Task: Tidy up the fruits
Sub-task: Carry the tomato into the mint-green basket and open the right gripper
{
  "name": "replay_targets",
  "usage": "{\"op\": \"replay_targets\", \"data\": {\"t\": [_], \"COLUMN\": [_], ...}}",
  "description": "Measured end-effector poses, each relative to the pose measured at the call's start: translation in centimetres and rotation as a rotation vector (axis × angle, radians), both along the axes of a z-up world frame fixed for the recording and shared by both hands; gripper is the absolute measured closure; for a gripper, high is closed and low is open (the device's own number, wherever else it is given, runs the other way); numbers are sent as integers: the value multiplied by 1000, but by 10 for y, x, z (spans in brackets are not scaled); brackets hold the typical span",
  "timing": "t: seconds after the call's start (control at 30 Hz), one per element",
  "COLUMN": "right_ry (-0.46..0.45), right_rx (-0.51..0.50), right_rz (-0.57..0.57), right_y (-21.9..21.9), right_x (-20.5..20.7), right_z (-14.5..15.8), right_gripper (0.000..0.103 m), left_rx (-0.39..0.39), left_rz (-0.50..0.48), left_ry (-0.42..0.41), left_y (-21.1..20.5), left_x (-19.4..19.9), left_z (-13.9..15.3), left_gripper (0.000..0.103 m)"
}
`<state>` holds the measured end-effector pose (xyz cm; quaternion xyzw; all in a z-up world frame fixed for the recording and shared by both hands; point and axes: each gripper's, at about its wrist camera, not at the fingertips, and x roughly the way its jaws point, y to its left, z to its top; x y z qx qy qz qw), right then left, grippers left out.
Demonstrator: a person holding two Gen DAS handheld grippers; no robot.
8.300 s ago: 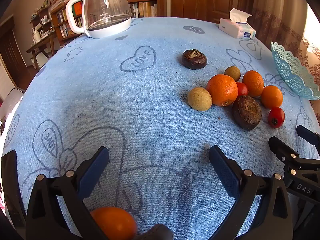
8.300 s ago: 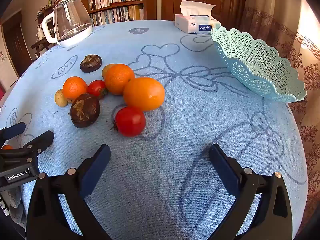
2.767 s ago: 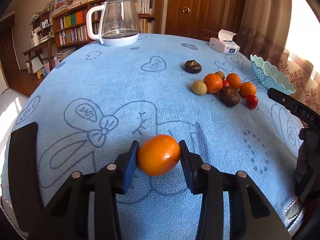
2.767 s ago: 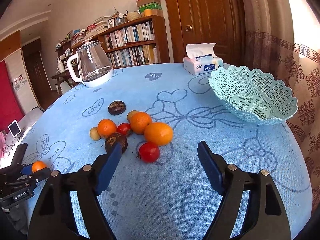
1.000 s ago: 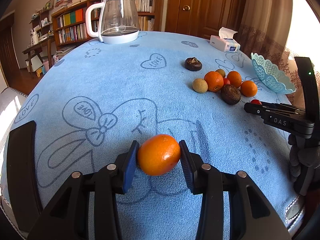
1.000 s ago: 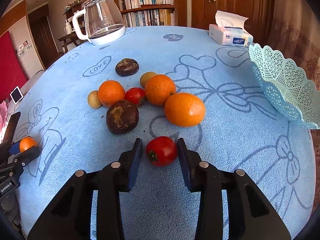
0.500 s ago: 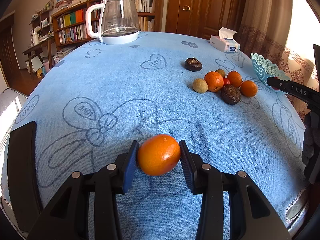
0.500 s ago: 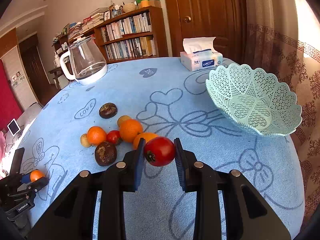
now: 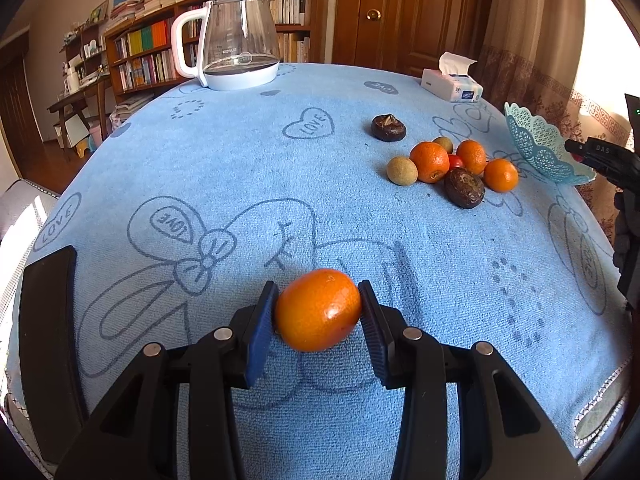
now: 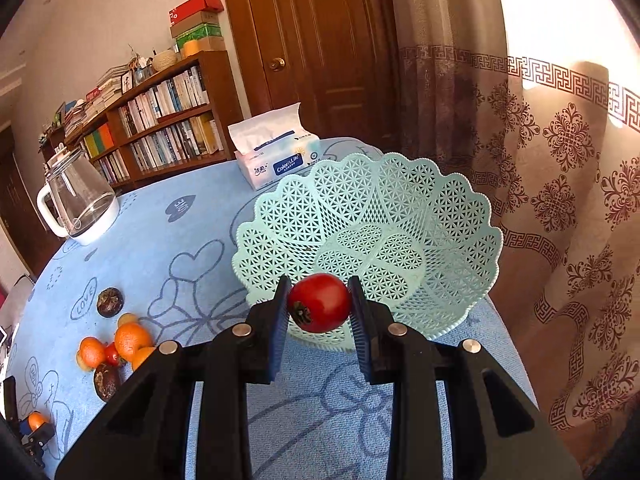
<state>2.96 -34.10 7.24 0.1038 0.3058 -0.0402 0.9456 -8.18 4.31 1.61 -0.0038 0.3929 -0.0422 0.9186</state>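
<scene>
My left gripper (image 9: 318,320) is shut on an orange (image 9: 317,309), held above the near part of the blue tablecloth (image 9: 240,168). My right gripper (image 10: 319,314) is shut on a red tomato (image 10: 319,307), raised over the near rim of the pale green lattice basket (image 10: 400,216). The basket holds nothing that I can see. A cluster of fruit (image 9: 448,164) lies on the cloth: oranges, a small tomato, two dark brown fruits and pale round ones. In the left wrist view the right gripper's tip (image 9: 576,148) shows beside the basket (image 9: 536,148).
A glass kettle (image 9: 236,36) stands at the far side of the table and a tissue box (image 9: 452,82) at the far right. Patterned curtains (image 10: 560,160) hang close behind the basket. Bookshelves and a wooden door line the back wall.
My right gripper has lifted the tomato off the cloth and carried it right, away from the fruit cluster, up to the basket. The left gripper and its orange have stayed still.
</scene>
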Motion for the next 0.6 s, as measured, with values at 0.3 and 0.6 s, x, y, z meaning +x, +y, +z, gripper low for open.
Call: {"op": "replay_targets", "data": {"t": [0.3,0.6], "right_ry": [3,-36], "right_rx": [27,88], "right_rz": [-59,-132], "right_y": [-21,-42], "right_x": [7,-1], "right_z": [-10,-14], "right_gripper": [74,58], "left_rx": [6,12], "left_rz": [0,4], "left_ry": [1,-1], "left_y": [0,0], "left_x": [0,0], "left_z": [0,0], "left_gripper": [62,62]}}
